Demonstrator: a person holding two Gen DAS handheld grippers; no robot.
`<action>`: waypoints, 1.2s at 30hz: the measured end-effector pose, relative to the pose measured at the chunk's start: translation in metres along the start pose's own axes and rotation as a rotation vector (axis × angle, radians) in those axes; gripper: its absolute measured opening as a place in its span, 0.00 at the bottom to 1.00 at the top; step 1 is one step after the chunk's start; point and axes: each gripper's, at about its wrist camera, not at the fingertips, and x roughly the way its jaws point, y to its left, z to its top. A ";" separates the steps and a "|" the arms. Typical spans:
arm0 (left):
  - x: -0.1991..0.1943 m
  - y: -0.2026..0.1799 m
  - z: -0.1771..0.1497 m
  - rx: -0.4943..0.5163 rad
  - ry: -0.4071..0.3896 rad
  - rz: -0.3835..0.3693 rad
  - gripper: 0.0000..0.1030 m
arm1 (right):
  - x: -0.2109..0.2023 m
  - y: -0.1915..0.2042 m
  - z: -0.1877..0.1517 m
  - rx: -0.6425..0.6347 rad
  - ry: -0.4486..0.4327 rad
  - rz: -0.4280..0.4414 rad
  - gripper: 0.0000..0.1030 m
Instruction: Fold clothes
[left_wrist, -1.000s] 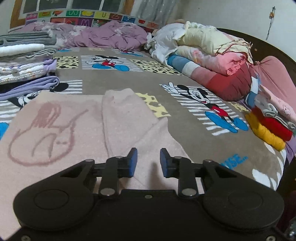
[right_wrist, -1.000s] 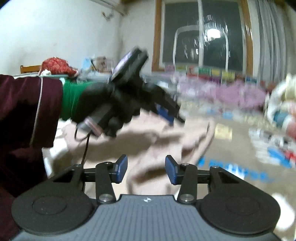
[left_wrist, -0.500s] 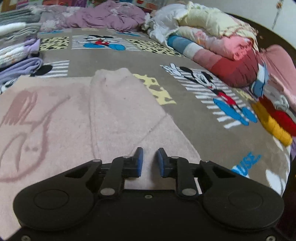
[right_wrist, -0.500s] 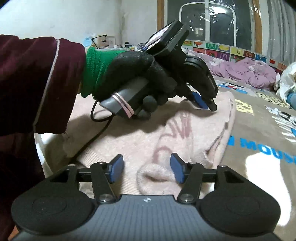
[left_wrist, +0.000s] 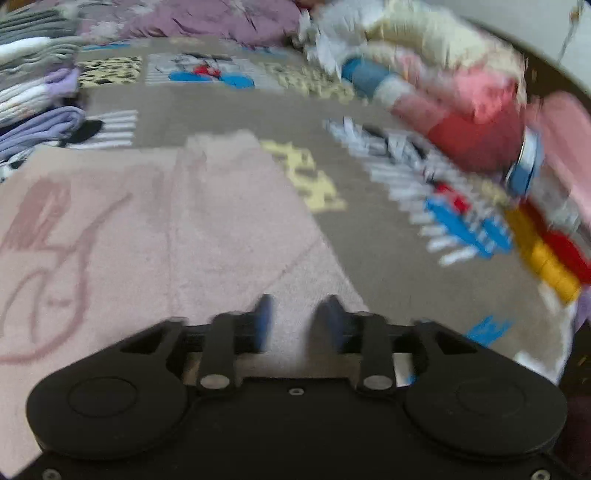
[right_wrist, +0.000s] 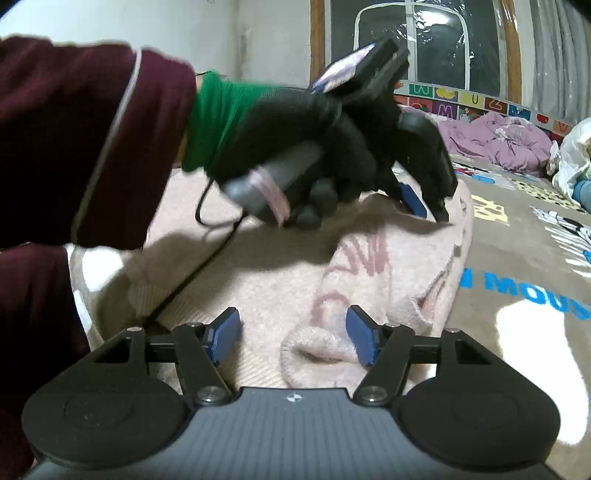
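A pale pink sweater (left_wrist: 155, 229) with a darker pink line drawing lies flat on the Mickey Mouse blanket (left_wrist: 369, 236); one sleeve is folded over its body. My left gripper (left_wrist: 297, 317) is open just above the sweater's right edge, blurred by motion. In the right wrist view the sweater (right_wrist: 280, 273) fills the middle, with a rolled cuff (right_wrist: 317, 350) between the fingers of my open right gripper (right_wrist: 293, 339). The gloved hand holding the left gripper (right_wrist: 421, 205) hovers over the sweater's far part.
A stack of folded clothes (left_wrist: 33, 85) sits at the far left. A heap of pink, red and cream bedding (left_wrist: 461, 103) lines the right side. A purple crumpled cloth (left_wrist: 207, 18) lies at the back. A window (right_wrist: 417, 40) stands beyond the bed.
My left gripper's jaws were nearly closed half a second ago and have opened wide; it is moving. My right gripper has come lower and closer to the cuff.
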 end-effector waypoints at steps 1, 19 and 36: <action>-0.015 0.005 -0.002 -0.027 -0.040 0.011 0.68 | -0.003 0.000 0.001 0.004 -0.014 0.001 0.64; -0.230 0.137 -0.129 -0.464 -0.412 0.256 1.00 | -0.022 0.019 0.014 -0.035 -0.105 -0.039 0.64; -0.238 0.216 -0.182 -0.805 -0.370 0.262 0.65 | -0.007 0.042 0.016 -0.052 -0.075 0.059 0.65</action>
